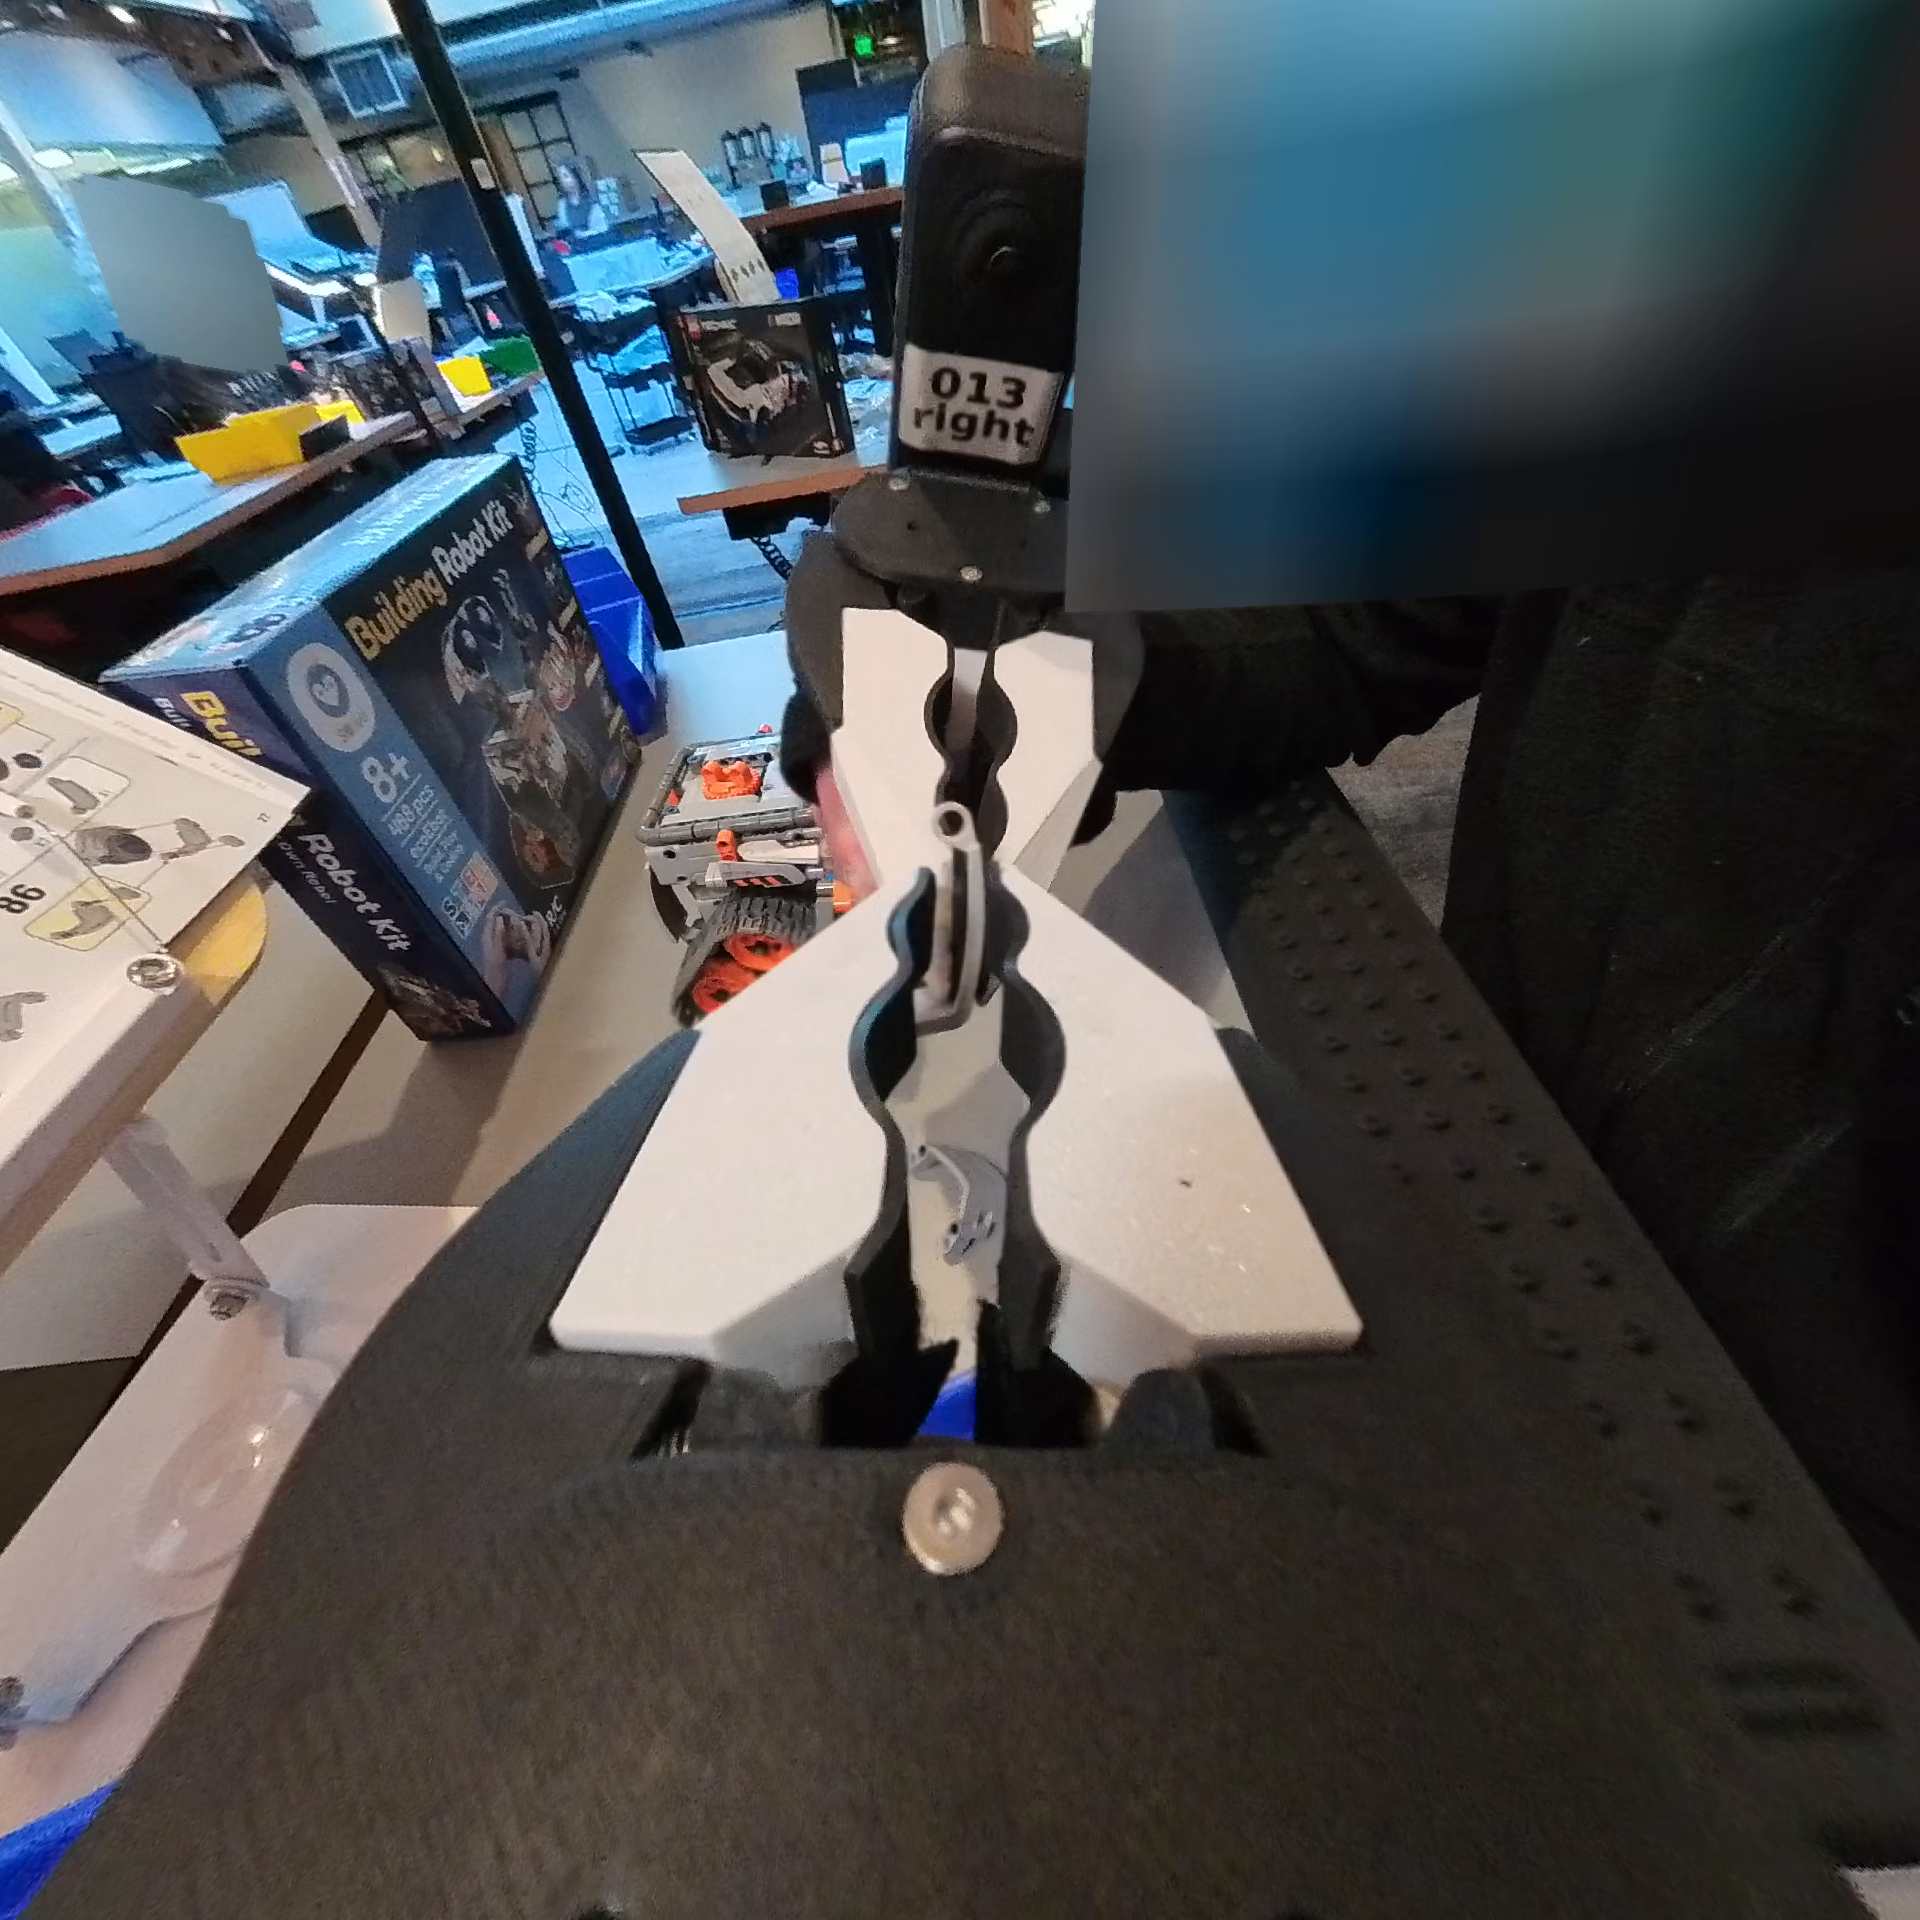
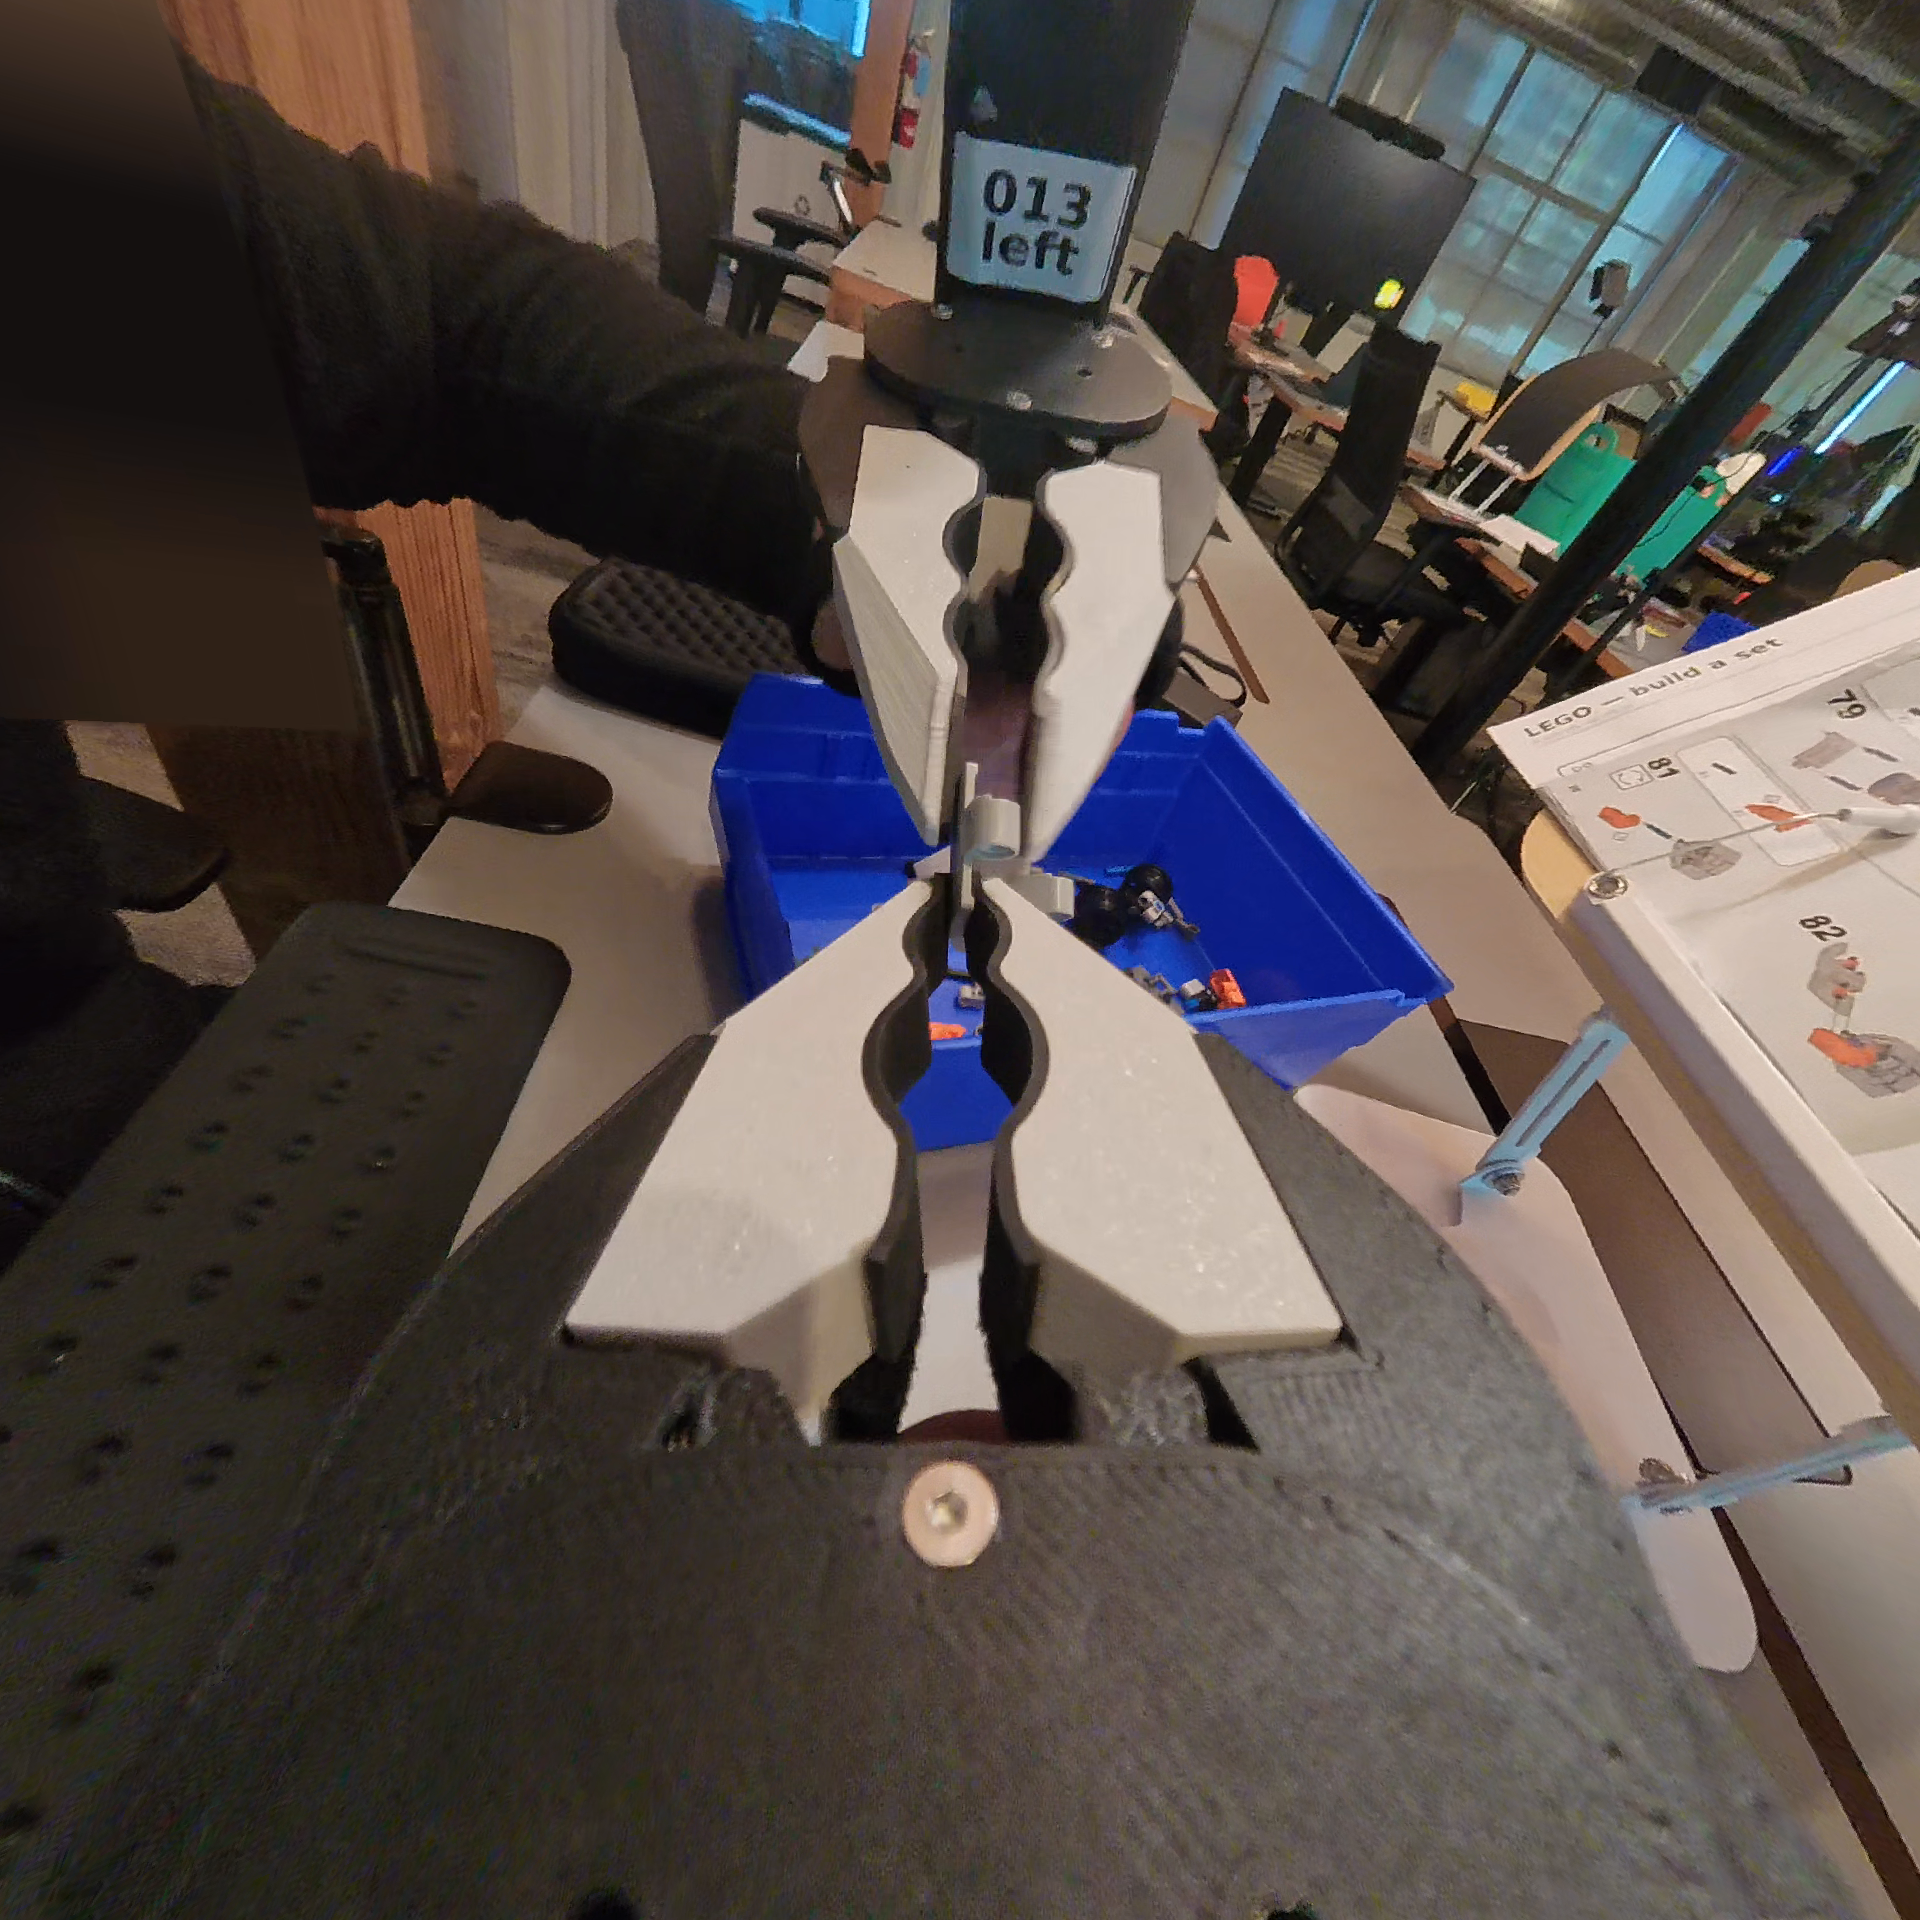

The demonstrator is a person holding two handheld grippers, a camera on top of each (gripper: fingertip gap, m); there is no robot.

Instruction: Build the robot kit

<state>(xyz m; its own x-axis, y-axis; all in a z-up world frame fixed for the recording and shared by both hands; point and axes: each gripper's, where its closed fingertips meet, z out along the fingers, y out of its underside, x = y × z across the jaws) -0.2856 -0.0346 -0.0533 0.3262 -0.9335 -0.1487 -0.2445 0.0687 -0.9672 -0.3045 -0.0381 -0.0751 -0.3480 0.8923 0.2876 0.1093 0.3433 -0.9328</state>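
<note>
My two grippers face each other tip to tip above the table. My left gripper [image 1: 961, 896] is shut on a light grey curved brick part [image 1: 954, 935] with a ring at its far end. My right gripper [image 2: 964, 900] is shut on a thin grey part [image 2: 964, 883]. In the left wrist view the right gripper [image 1: 966, 805] meets the ring end. In the right wrist view the left gripper [image 2: 987, 831] grips a grey piece with a round hole [image 2: 994, 826] that touches the thin part. Another grey curved piece [image 1: 968, 1195] lies on the table below.
A blue bin [image 2: 1320, 831] with small loose parts sits under the tips. A grey and orange tracked model [image 1: 727, 862] and a dark blue kit box [image 1: 436, 748] stand beyond. Instruction sheets [image 2: 1766, 883] rest on a raised stand. A black perforated pad [image 2: 260, 1091] lies beside it, and a black sleeve [image 2: 520, 364] reaches in.
</note>
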